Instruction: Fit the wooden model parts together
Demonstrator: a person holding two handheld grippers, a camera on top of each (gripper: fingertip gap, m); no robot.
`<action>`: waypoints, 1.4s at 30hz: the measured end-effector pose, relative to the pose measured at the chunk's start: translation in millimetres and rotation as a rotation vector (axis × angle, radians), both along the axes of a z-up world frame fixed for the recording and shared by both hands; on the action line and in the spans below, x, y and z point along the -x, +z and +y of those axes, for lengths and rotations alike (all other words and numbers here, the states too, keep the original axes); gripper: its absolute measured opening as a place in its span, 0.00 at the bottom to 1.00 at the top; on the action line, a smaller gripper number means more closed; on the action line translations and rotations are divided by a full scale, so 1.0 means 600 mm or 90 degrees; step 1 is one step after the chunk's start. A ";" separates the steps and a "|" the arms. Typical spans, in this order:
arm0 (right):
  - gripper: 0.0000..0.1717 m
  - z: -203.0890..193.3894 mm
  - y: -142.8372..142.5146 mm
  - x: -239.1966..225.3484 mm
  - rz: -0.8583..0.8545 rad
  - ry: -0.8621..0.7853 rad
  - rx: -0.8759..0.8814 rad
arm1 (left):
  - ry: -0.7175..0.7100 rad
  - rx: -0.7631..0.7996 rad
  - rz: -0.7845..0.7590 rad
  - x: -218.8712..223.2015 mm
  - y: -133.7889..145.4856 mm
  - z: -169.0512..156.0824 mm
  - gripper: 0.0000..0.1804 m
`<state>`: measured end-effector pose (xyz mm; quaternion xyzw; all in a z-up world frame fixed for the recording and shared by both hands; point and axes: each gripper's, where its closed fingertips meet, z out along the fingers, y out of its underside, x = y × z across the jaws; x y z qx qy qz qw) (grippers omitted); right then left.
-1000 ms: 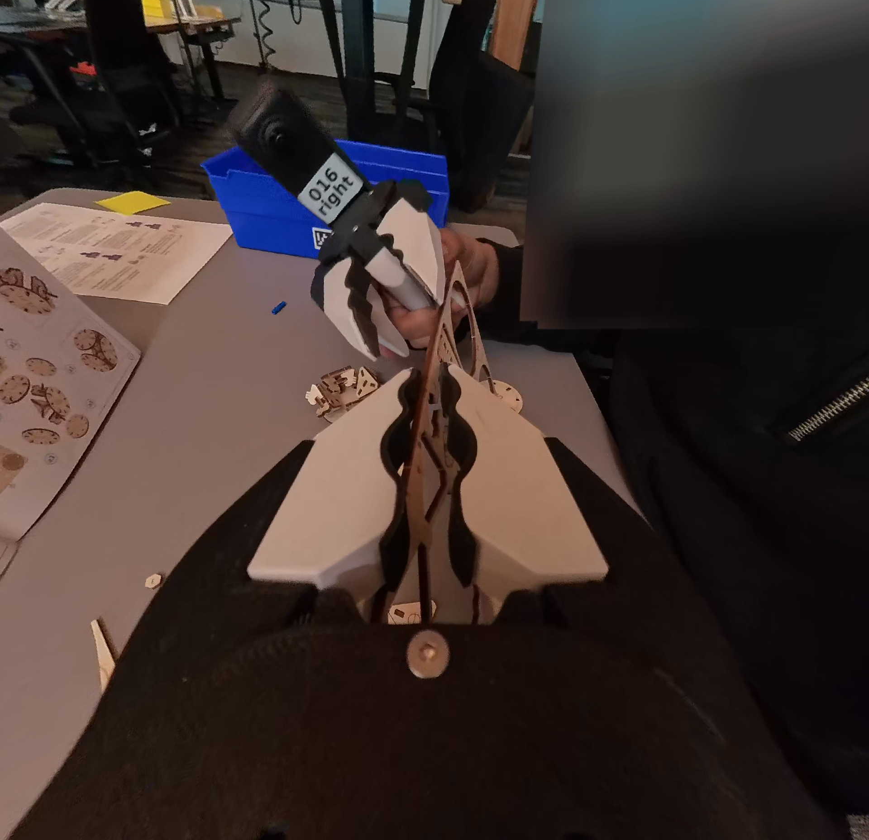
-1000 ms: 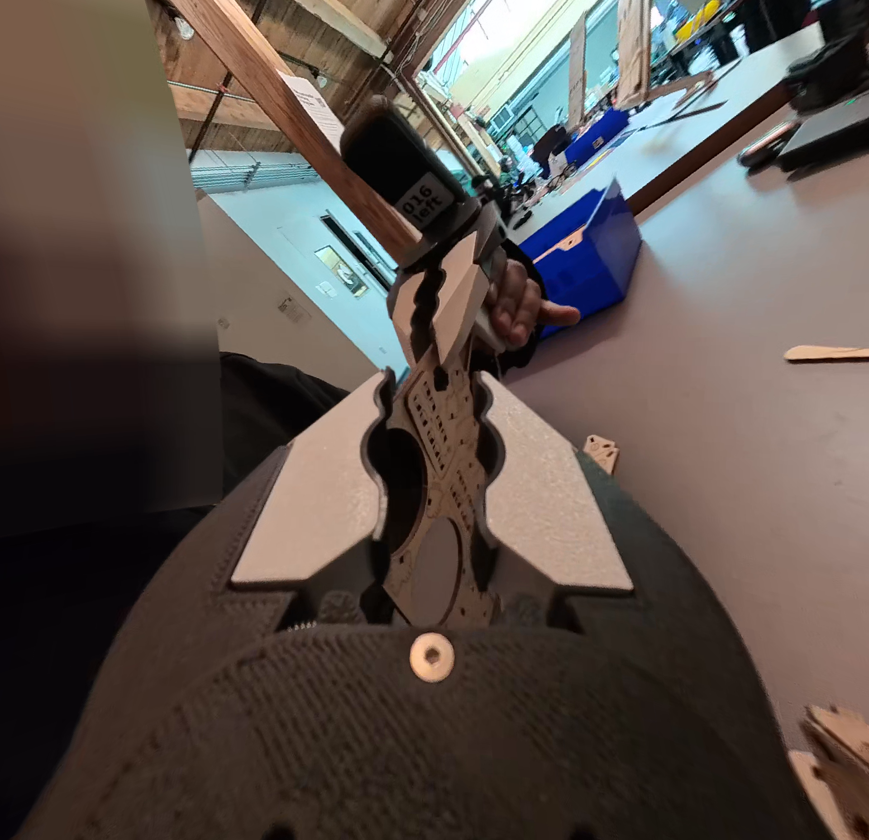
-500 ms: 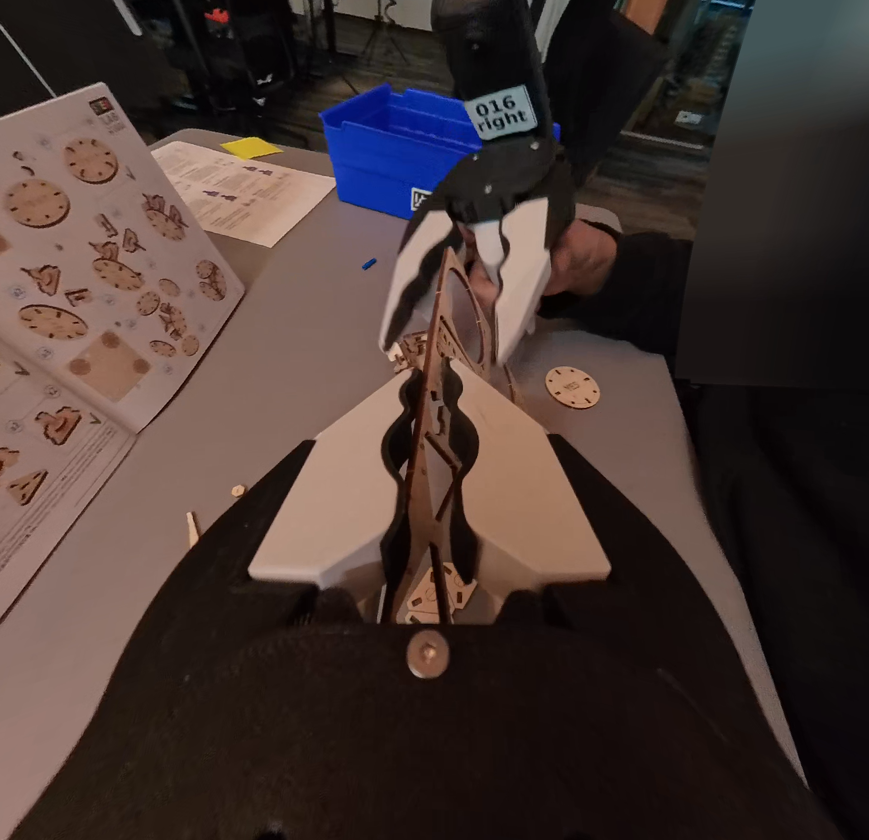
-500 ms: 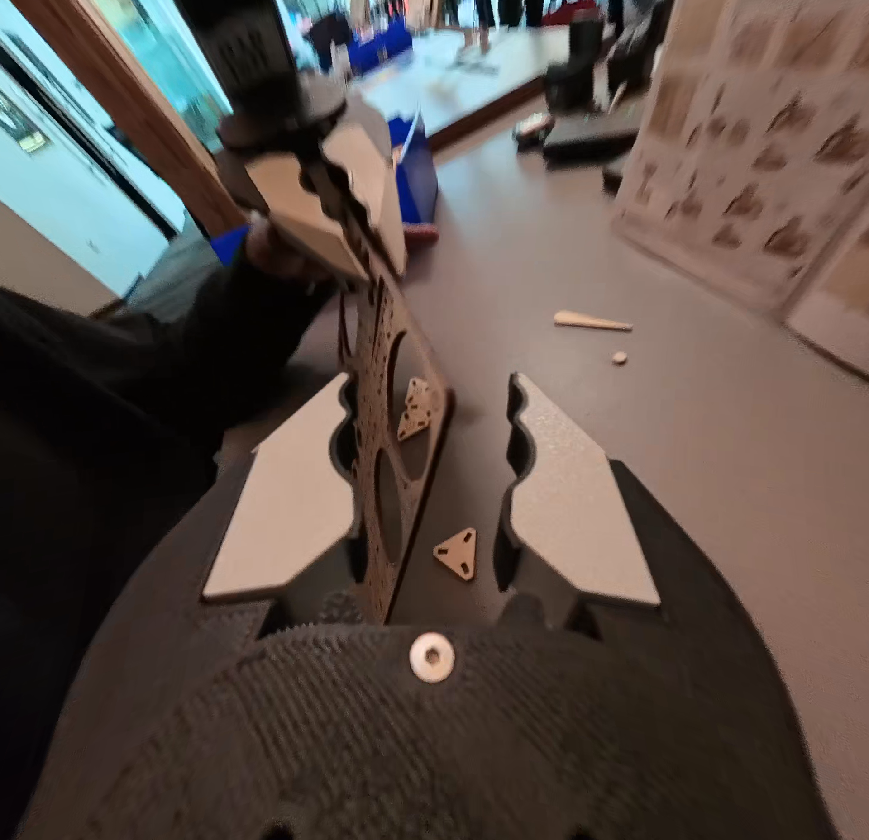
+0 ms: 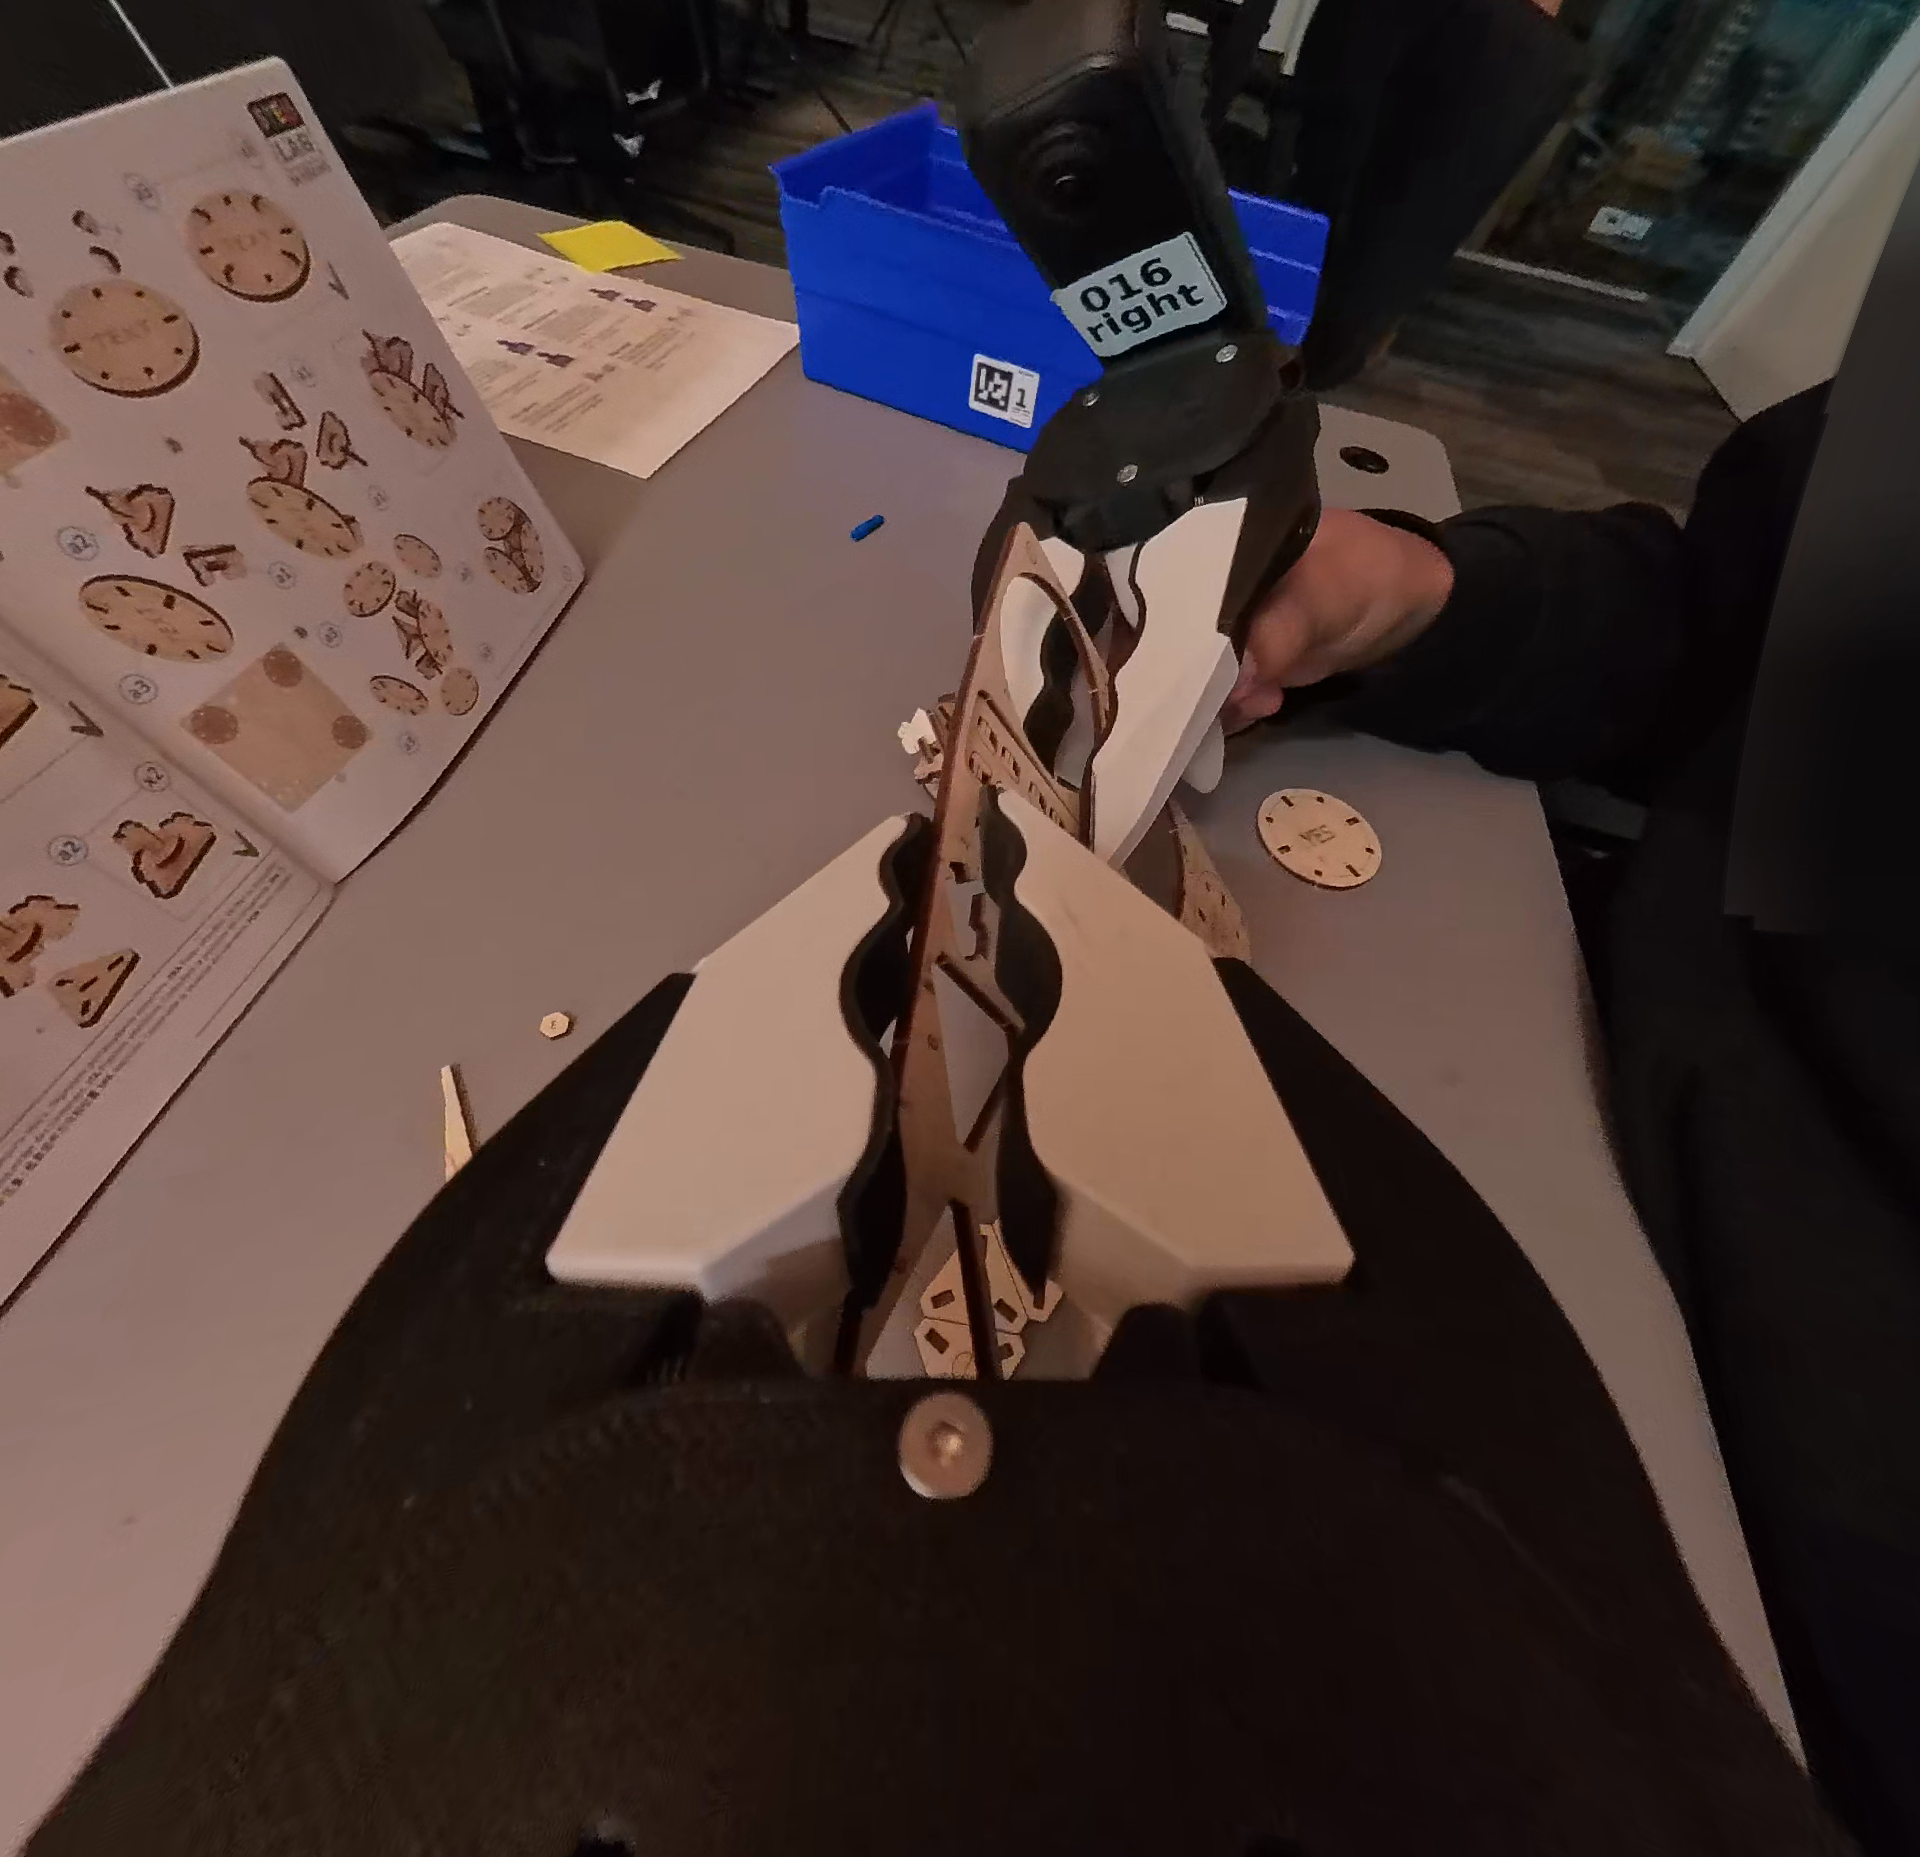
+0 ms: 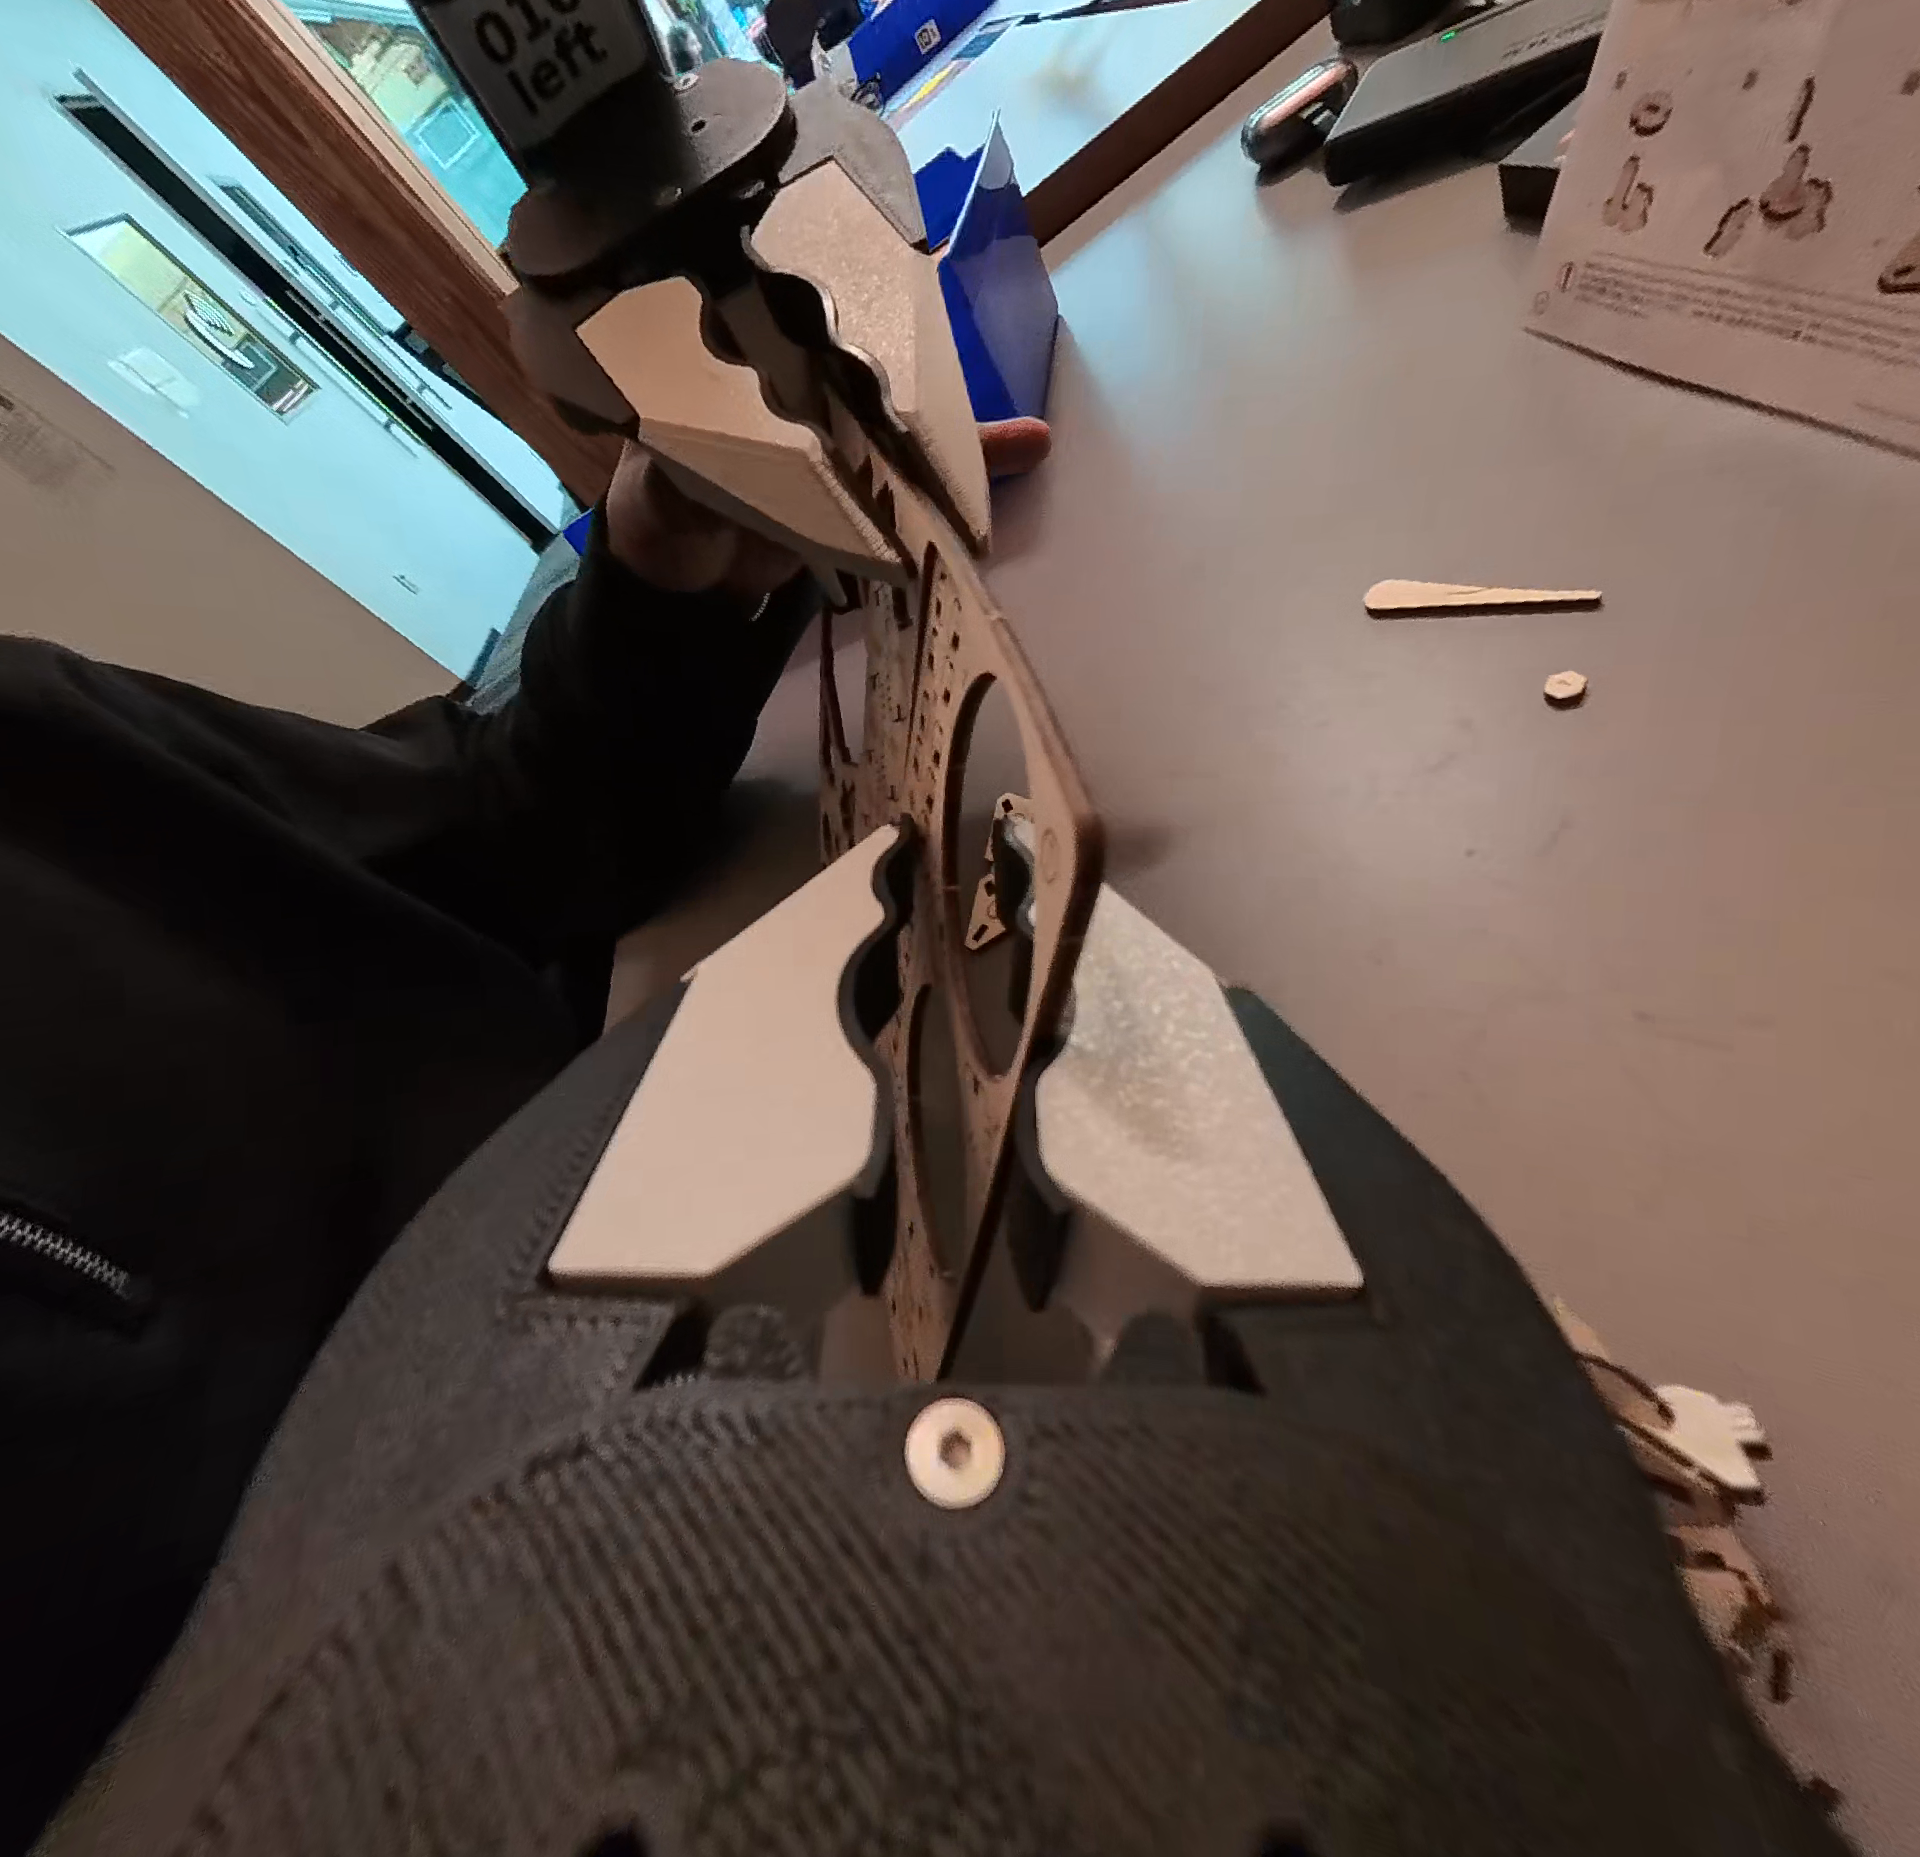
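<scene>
- The right tongs are clamped on one end of a thin wooden cut-out sheet, held on edge above the grey counter.
- The left tongs grip its far end.
- A wooden sliver and a small chip lie farther out.

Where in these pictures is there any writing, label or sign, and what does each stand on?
I won't quote wording; these bear it:
Grey label, right claw: legible print.
Grey label, left claw: legible print.
Black-and-white tag, blue bin: code pattern, one digit.
Round wooden disc: engraved word.
Instruction booklet: circled numbers, fine print too small.
Printed sheet: too small.
</scene>
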<state>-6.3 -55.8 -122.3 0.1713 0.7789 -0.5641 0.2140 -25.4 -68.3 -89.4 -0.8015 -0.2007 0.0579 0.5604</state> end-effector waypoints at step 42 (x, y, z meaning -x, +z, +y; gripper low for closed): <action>0.24 0.016 0.106 -0.032 -0.133 0.075 0.201 | -0.235 -0.055 0.123 -0.109 0.050 0.028 0.04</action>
